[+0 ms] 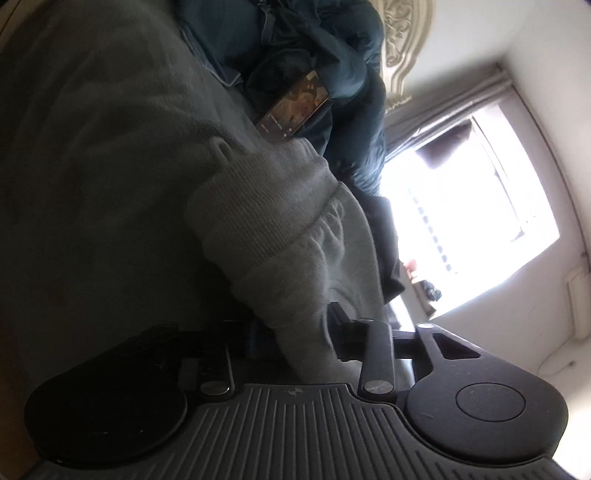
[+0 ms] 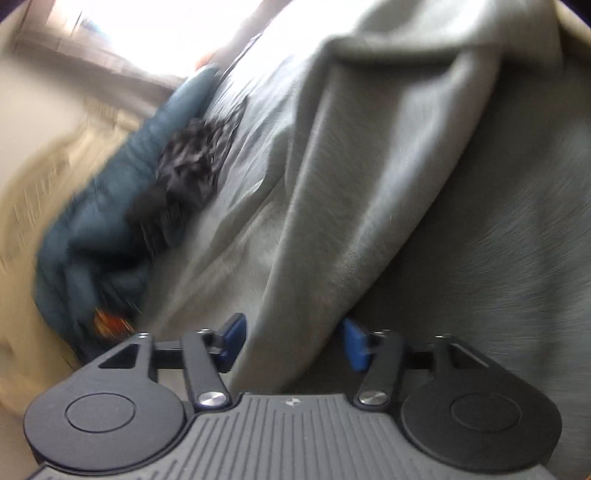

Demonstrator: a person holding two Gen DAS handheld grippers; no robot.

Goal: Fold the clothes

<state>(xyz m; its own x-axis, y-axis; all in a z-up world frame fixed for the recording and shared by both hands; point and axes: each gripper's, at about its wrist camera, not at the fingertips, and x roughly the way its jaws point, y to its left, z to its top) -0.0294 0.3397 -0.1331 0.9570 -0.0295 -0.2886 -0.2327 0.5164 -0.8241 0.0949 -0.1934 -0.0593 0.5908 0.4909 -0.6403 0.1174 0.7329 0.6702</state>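
Jaws' contact with the grey garment (image 2: 369, 166) stays unclear.

Garment on the bed, quilt behind

Sweatshirt cuff (image 1: 266, 206) lies mid-frame on the bed (image 1: 92, 147); phone (image 1: 295, 107) above it, against the quilt (image 1: 325, 48).

I'm seeing a light grey sweatshirt (image 1: 295, 236), rib-knit cuff at frame centre in the left view. Dark teal quilt (image 1: 332, 48) upper middle. Cream carved headboard (image 1: 402, 33) at the top. In the right view: grey garment fold (image 2: 369, 184) across centre, black crinkled fabric (image 2: 192, 158) left of centre, blue pads (image 2: 356, 345) on a black gripper frame.
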